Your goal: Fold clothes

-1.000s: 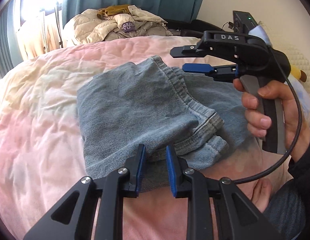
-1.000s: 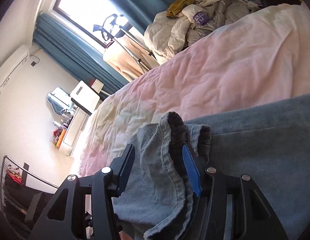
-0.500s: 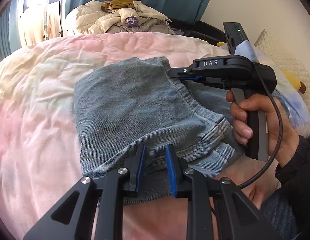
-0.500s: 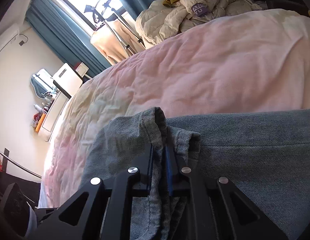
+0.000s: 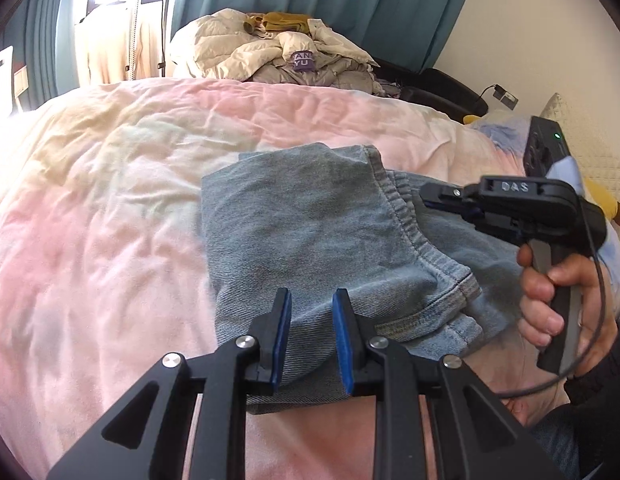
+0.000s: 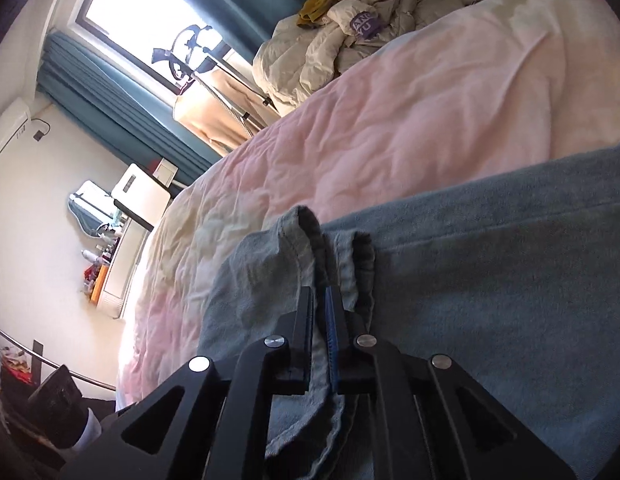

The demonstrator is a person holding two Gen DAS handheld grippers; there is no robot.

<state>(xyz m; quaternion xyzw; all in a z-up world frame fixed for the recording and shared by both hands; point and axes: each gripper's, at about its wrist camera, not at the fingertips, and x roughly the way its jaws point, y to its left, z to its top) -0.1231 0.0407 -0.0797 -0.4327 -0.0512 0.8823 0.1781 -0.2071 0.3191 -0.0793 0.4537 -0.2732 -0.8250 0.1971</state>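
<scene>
A pair of light blue denim jeans [image 5: 310,232] lies folded on the pink bedspread [image 5: 109,200]. My left gripper [image 5: 310,304] is open, its jaws astride the near edge of the denim by the hem. My right gripper [image 6: 321,300] is shut on the jeans' waistband [image 6: 310,240], which bunches up between the pads. In the left wrist view the right gripper [image 5: 430,196] sits at the right side of the jeans, held by a hand [image 5: 558,300].
A heap of beige jackets and clothes [image 5: 277,52] lies at the far end of the bed. Teal curtains [image 5: 350,4] and a bright window are behind. A pillow [image 5: 582,148] and yellow plush lie at the right. A cabinet [image 6: 125,240] stands beside the bed.
My right gripper came down onto the waistband and closed on it. The left gripper stayed open at the near edge of the jeans; the view shifted slightly.
</scene>
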